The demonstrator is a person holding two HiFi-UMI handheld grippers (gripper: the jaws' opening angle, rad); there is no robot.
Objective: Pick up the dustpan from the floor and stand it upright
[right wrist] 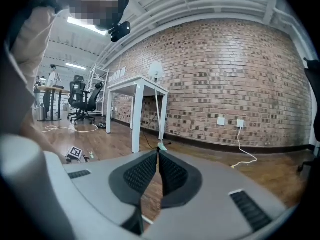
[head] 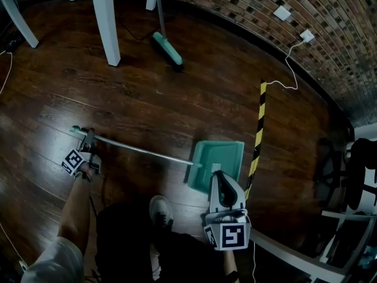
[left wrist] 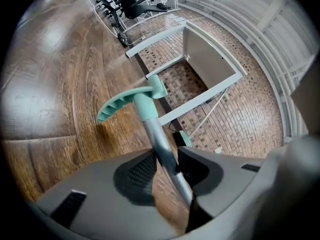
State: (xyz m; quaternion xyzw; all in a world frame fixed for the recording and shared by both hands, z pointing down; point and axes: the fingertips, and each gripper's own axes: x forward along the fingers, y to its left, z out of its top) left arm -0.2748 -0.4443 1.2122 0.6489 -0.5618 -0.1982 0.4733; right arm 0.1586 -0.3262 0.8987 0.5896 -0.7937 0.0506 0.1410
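Probably light, the stiff dustpan (head: 219, 157) is being gripped near its handle (head: 141, 151) tip by the left gripper (head: 88, 139), the right gripper (head: 217, 179) being carried closed, empty

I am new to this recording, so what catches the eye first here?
A teal dustpan lies on the dark wooden floor at the middle of the head view, its long metal handle running left into the jaws of the left gripper. The right gripper hangs by the dustpan's near edge, jaws together and empty. Farther off, a broom is by white table legs.
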